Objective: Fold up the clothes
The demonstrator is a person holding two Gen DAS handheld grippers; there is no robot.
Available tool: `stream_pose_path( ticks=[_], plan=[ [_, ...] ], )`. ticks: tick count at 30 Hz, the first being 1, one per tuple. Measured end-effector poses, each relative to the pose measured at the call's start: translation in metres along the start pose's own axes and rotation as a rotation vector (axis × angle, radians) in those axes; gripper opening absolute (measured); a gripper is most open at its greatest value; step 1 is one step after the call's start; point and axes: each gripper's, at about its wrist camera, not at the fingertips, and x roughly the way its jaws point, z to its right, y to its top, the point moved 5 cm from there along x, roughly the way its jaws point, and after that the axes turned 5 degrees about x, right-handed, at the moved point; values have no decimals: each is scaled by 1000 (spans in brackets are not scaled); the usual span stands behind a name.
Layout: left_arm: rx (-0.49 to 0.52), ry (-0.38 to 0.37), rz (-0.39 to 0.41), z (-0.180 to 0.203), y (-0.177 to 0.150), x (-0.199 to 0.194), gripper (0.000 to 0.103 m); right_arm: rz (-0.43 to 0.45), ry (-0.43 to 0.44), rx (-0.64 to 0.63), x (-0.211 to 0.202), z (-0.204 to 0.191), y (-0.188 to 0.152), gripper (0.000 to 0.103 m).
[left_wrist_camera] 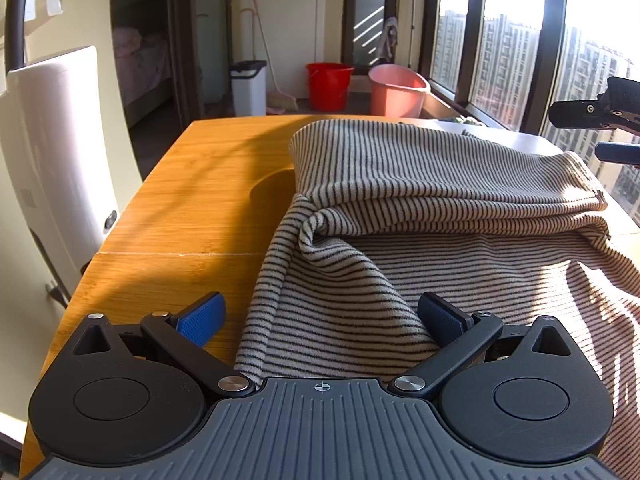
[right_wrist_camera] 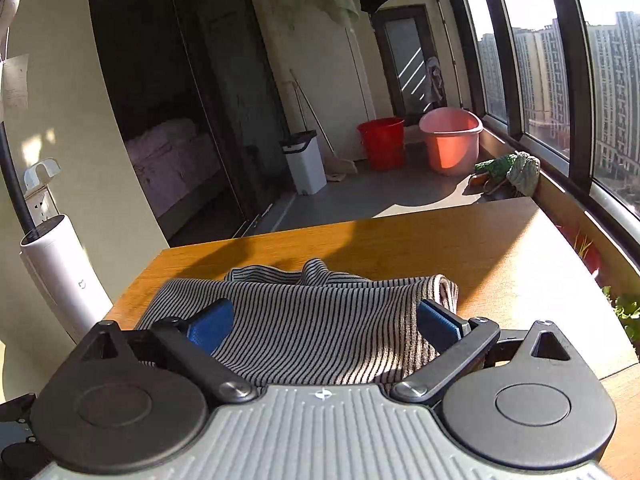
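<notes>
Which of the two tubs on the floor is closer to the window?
The pink tub, wider and paler; the red bucket stands on its far side from the window.

One striped garment point(left_wrist_camera: 420, 216), one wooden table point(left_wrist_camera: 192, 200), two grippers point(left_wrist_camera: 320, 316) point(right_wrist_camera: 324, 320), two buckets point(right_wrist_camera: 382, 142) point(right_wrist_camera: 452, 140), one bin point(right_wrist_camera: 306, 160).

Garment point(left_wrist_camera: 420, 208) lies on surface point(left_wrist_camera: 192, 184), folded part at 12 o'clock of left tongs point(left_wrist_camera: 320, 320), w/ bare surface at 9–10 o'clock. Right tongs point(right_wrist_camera: 324, 326) sit over garment's near edge, bare surface at 12 and 3. Beyond surface on floor: bin point(right_wrist_camera: 306, 162) at 11, two buckets point(right_wrist_camera: 382, 142) side by side at 12–1.
</notes>
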Motion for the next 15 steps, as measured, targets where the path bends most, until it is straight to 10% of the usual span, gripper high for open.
stream_pose_path(
  ticks=[8, 15],
  plan=[
    [8, -11, -6, 0, 1, -1, 103, -122, -124, -217, 28, -7, -25, 101],
    [73, -250, 167, -2, 47, -52, 103, -75, -105, -221, 21, -10, -27, 103]
  ],
)
